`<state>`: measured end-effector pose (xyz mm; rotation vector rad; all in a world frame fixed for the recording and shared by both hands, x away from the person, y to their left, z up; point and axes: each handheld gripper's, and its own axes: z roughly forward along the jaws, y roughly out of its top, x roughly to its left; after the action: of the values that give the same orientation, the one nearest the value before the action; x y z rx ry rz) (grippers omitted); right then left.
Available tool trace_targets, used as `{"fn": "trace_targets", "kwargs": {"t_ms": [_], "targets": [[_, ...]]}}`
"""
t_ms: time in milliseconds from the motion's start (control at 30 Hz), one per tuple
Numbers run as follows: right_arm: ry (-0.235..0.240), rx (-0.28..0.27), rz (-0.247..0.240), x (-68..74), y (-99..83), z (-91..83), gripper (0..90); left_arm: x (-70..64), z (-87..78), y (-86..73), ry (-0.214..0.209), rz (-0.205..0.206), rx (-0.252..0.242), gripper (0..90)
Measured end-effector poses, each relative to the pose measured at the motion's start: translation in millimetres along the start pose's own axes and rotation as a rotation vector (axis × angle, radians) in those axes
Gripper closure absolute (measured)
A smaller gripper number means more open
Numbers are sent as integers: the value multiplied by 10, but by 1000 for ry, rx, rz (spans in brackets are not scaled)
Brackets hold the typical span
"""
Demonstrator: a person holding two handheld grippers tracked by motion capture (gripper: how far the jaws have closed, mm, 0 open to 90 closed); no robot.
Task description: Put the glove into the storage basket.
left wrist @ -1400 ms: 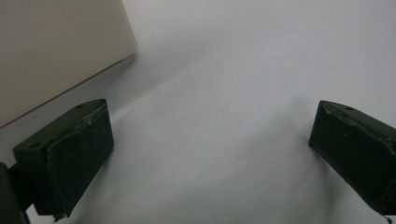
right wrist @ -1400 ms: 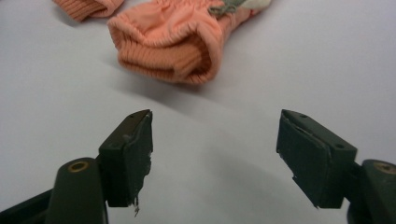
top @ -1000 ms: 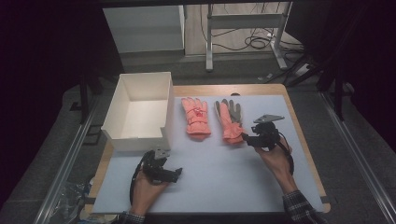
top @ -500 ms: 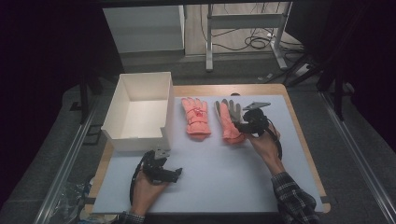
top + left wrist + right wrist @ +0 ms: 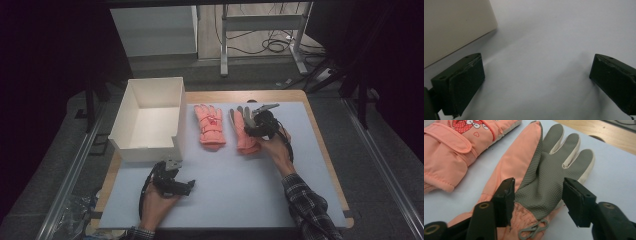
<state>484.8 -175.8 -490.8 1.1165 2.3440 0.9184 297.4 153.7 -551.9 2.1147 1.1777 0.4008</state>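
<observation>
The palm-up glove [image 5: 541, 177] lies at the centre of the right gripper view, straddled by the spread jaws of the right gripper [image 5: 537, 200]. If only the grey palm fabric is pinched, the glove could slip free when lifted.

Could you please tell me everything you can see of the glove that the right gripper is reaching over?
The glove lies flat, palm up, on the pale blue mat, just right of its mate, apart from it. Its palm and fingers look like grey textured grip material with cream edging; the thumb side and cuff are salmon-pink fabric, with a small grey clip at the cuff. The right gripper hangs open, its jaws straddling the lower palm.
</observation>
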Motion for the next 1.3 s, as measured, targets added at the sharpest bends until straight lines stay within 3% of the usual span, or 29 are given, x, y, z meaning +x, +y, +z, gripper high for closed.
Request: {"fn": "trace_targets", "kwargs": {"t_ms": [200, 367, 433, 567, 700, 800, 833, 933, 1300], "targets": [[3, 52, -8, 22, -2, 117, 450, 0, 0, 0, 0, 0, 0, 0], [29, 53, 32, -4, -61, 160, 549, 0, 0, 0, 0, 0, 0, 0], [35, 52, 45, -7, -84, 161, 658, 0, 0, 0, 0, 0, 0, 0], [-34, 67, 6, 87, -63, 154, 794, 0, 0, 0, 0, 0, 0, 0], [-65, 63, 2, 126, -58, 146, 837, 0, 0, 0, 0, 0, 0, 0], [-28, 40, 59, 60, -62, 114, 852, 0, 0, 0, 0, 0, 0, 0], [1, 22, 103, 6, -66, 84, 858, 0, 1, 0, 0, 0, 0, 0], [30, -1, 141, -26, -77, 28, 863, 0, 0, 0, 0, 0, 0, 0], [82, -74, 173, 51, -57, -273, 863, 0, 0, 0, 0, 1, 1, 0]]}}
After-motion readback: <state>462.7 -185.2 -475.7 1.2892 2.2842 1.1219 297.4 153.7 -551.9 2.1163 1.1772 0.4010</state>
